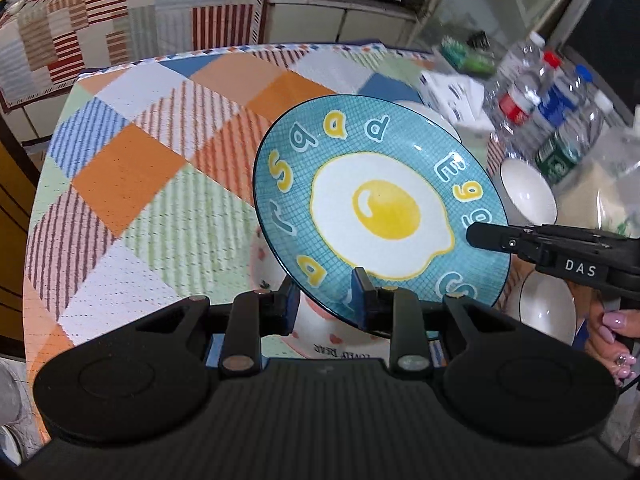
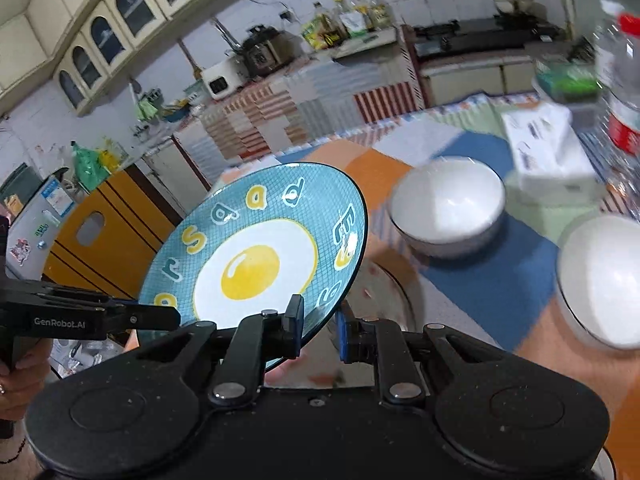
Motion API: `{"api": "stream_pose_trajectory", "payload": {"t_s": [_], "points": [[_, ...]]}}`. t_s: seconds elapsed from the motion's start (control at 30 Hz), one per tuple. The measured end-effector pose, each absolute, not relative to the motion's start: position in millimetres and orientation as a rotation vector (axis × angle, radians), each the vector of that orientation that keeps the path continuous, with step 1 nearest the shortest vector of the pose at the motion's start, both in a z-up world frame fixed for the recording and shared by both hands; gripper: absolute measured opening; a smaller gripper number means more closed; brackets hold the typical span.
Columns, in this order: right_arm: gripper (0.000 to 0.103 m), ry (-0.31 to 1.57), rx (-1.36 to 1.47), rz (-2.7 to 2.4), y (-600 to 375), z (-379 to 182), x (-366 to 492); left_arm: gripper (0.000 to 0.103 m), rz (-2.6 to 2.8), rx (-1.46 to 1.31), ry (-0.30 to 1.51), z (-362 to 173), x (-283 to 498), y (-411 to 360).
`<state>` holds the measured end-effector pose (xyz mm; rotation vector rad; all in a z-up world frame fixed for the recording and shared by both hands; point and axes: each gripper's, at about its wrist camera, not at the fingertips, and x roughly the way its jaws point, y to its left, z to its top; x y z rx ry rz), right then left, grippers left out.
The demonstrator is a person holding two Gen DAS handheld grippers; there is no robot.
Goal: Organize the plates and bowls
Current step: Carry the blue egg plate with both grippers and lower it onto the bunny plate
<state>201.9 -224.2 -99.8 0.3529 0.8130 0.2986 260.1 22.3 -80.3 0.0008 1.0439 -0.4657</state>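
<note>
A blue plate (image 1: 384, 208) with a fried-egg picture and yellow letters hangs tilted above the checked tablecloth (image 1: 132, 168). My left gripper (image 1: 326, 300) is shut on its near rim. My right gripper (image 1: 476, 236) reaches in from the right and clamps the rim at that side. In the right wrist view the same plate (image 2: 256, 256) sits between my right gripper's (image 2: 320, 326) blue pads, and the left gripper (image 2: 172, 318) bites the rim from the left. A pale bowl with heart prints (image 1: 320, 332) lies under the plate. White bowls (image 1: 528, 192) (image 1: 548, 308) stand to the right.
Several water bottles (image 1: 540, 100) and a white box (image 1: 452, 92) crowd the table's far right. Two white bowls (image 2: 448, 204) (image 2: 600, 276) rest on the cloth right of the plate. A hand with painted nails (image 1: 612, 332) holds the right gripper. Kitchen counters line the back.
</note>
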Motion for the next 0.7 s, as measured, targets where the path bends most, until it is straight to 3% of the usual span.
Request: {"api": "stream_pose_trajectory", "payload": {"t_s": [0.7], "points": [[0.021,0.958,0.418,0.228,-228.6,-147.0,180.2,0.025,-0.499,0.019,1.185,-121.8,256.3,17.5]]}}
